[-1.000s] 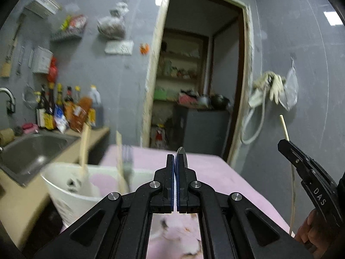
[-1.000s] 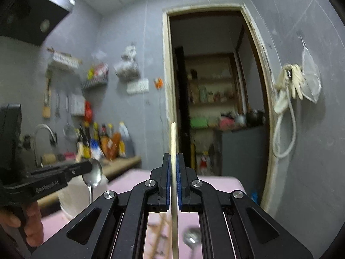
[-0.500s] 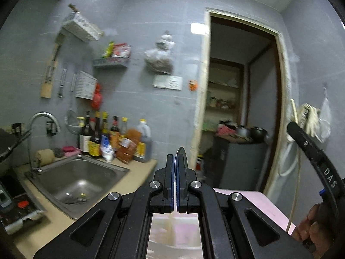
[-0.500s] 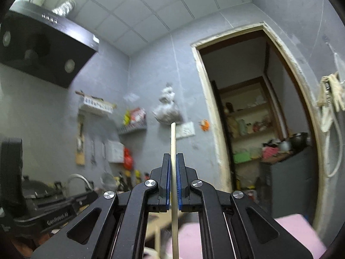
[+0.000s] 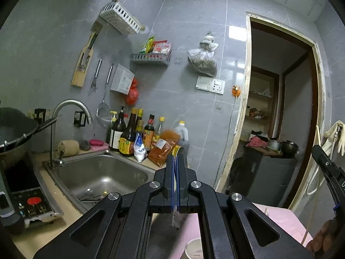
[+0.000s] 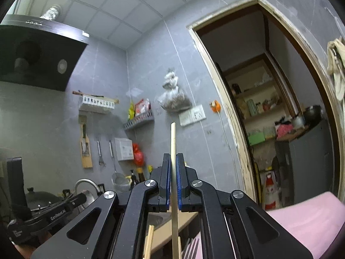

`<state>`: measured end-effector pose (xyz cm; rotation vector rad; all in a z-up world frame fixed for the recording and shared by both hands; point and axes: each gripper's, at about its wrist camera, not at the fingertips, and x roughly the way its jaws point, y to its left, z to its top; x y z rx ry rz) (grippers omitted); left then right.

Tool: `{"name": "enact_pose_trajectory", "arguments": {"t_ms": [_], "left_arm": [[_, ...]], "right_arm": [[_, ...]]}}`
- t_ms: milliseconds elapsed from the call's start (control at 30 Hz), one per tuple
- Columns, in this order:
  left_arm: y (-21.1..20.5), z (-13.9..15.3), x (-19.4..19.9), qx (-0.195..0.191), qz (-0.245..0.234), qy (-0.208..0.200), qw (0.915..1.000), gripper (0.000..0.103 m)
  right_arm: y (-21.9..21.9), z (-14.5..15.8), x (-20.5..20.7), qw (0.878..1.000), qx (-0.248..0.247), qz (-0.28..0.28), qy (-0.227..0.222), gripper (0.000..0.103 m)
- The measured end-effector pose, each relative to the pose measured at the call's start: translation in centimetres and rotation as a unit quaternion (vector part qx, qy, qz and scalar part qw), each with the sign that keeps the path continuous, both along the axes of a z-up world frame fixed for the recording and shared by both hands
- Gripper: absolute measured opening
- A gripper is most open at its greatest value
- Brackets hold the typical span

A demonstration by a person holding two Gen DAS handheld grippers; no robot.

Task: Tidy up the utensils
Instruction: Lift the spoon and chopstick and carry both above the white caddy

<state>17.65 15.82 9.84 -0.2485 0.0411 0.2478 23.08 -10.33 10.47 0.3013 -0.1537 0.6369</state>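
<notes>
My right tool grips a chopstick, my left tool a spoon; both wait above the cup, not yet placed.

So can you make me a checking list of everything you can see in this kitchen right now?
Surface: pink table low in both views; beige counter holds the sink.
Job's things: pale chopstick upright in the right gripper; spoon edge-on in the left gripper; white holder rim below.
Clutter: sauce bottles, scrubbers, wok, induction cooker.
Grippers: both shut on utensils, held up high.
Cables: white cord running down beside the door frame.
Surroundings: grey tiled wall, hanging bag, wall racks, range hood, open doorway to a pantry.
</notes>
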Motion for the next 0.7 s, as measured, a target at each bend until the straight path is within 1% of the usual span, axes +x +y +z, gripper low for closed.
{"name": "enact_pose_trajectory", "arguments": {"t_ms": [167, 367, 700], "left_arm": [[-0.4, -0.7, 0.5, -0.007, -0.009, 0.004, 0.9999, 0.000], [-0.7, -1.1, 0.8, -0.008, -0.014, 0.005, 0.9999, 0.000], [-0.6, -1.3, 0.9, -0.014, -0.016, 0.009, 0.9997, 0.000]], "right_arm": [[-0.1, -0.3, 0.9, 1.000, 0.003, 0.001, 0.018, 0.003], [-0.9, -0.2, 1.7, 0.999, 0.038, -0.001, 0.034, 0.003], [-1.7, -1.3, 2.8, 0.995, 0.077, -0.001, 0.063, 0.003]]}}
